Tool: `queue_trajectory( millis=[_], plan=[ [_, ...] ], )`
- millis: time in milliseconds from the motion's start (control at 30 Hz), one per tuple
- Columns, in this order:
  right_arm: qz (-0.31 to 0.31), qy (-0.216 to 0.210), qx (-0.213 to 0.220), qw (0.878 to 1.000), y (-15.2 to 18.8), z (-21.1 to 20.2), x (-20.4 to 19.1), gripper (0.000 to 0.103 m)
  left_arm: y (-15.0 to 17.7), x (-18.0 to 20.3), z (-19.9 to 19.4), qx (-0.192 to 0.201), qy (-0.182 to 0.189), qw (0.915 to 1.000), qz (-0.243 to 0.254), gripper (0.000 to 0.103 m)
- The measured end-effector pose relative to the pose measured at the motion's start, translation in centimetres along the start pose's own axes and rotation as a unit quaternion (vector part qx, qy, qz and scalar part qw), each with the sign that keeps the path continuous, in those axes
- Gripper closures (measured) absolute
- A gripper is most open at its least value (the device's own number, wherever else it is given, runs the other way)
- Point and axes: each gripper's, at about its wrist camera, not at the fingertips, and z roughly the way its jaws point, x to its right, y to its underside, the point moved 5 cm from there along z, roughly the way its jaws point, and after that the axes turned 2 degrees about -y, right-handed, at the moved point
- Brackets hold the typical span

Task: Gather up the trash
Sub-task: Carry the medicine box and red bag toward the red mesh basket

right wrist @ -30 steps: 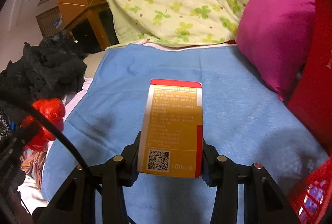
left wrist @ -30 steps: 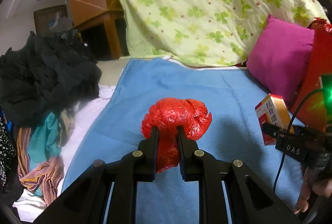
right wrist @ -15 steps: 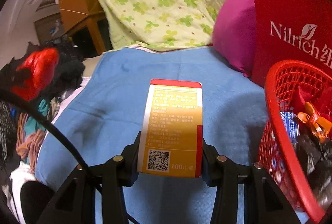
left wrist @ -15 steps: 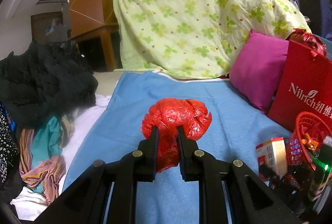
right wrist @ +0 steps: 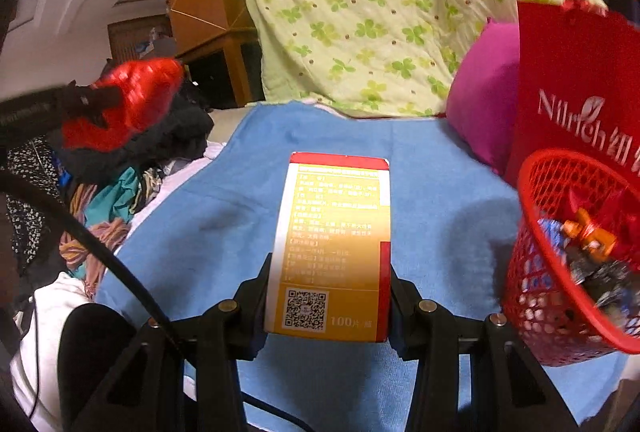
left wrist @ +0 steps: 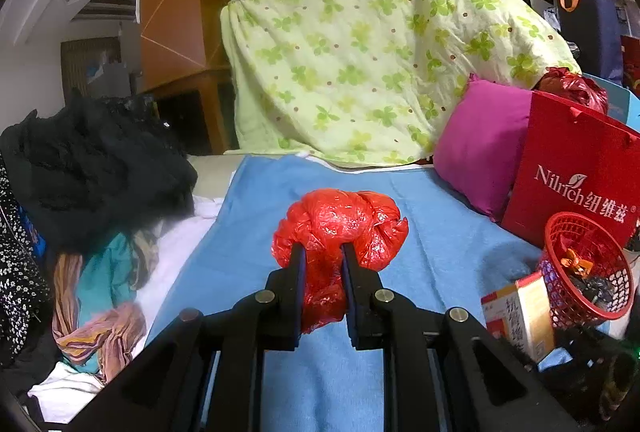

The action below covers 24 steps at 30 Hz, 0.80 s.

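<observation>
The left gripper point(left wrist: 322, 264) is clenching a crumpled red plastic bag point(left wrist: 340, 228) between its two black fingers point(left wrist: 298, 268), holding it above a blue blanket point(left wrist: 440, 252). The right gripper point(right wrist: 328, 296) is grasping a yellow and red carton point(right wrist: 336, 244) upright by its sides. A red mesh basket point(right wrist: 532, 296) holding wrappers is sitting on the near right, with a red paper bag point(right wrist: 576, 80) and a magenta pillow point(right wrist: 484, 92) just beyond it.

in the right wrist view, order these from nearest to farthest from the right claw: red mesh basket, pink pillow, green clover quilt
1. Red mesh basket: just right of the right claw, beside the box it grips.
2. Pink pillow: farther back on the right, behind the basket.
3. Green clover quilt: farthest, draped upright at the back.
</observation>
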Motion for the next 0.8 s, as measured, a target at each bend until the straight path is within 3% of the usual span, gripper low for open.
queue_trajectory(
  millis=[800],
  plan=[
    [-0.004, 0.011, 0.033, 0.999, -1.6, -5.5, -0.7, 0.054, 1.3, 2.2, -2.3, 0.001, 0.004, 0.9995, 0.033, 0.085]
  ],
)
